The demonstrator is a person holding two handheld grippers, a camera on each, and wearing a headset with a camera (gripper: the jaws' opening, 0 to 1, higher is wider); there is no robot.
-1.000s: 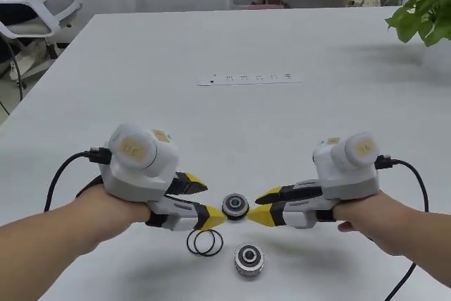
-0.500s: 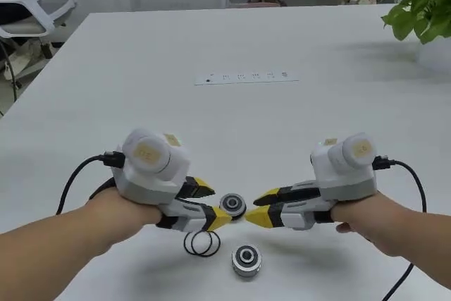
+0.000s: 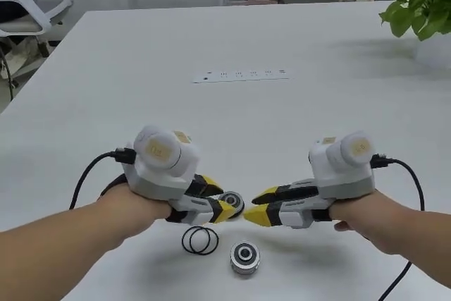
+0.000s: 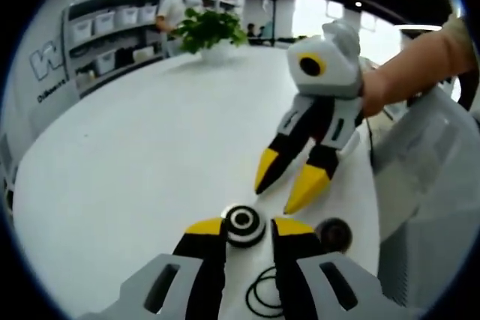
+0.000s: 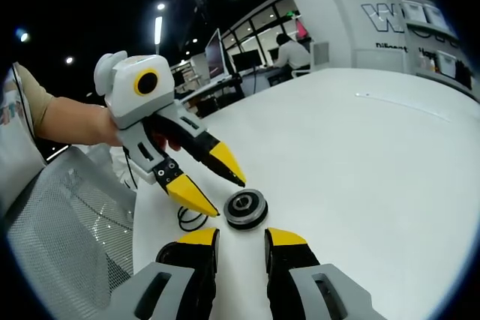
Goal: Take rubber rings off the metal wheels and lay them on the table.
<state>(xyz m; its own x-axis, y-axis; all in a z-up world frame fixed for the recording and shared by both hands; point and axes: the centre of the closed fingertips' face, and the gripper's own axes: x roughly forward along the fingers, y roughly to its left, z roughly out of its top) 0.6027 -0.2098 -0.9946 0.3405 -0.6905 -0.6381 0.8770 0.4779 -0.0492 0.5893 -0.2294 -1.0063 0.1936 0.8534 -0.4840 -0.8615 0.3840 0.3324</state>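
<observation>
The wheel (image 3: 231, 204) lies flat on the surface (image 3: 282, 139), between the parted jaws of the left hand-held gripper (image 3: 217, 198); the right hand-held gripper (image 3: 250, 206), open and empty, points at the wheel from its opposite side; two rubber rings (image 3: 201, 240) lie near the wheel.

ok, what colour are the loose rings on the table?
Black; the rubber rings show best in the head view.

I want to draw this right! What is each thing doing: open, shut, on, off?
Left tongs: tips either side of the first wheel; squeezing or not, cannot tell.
Right tongs: open, holding nothing.
First wheel: lying flat on the table.
Other wheel: lying flat on the table, untouched.
Two rubber rings: off, lying overlapped on the table.
</observation>
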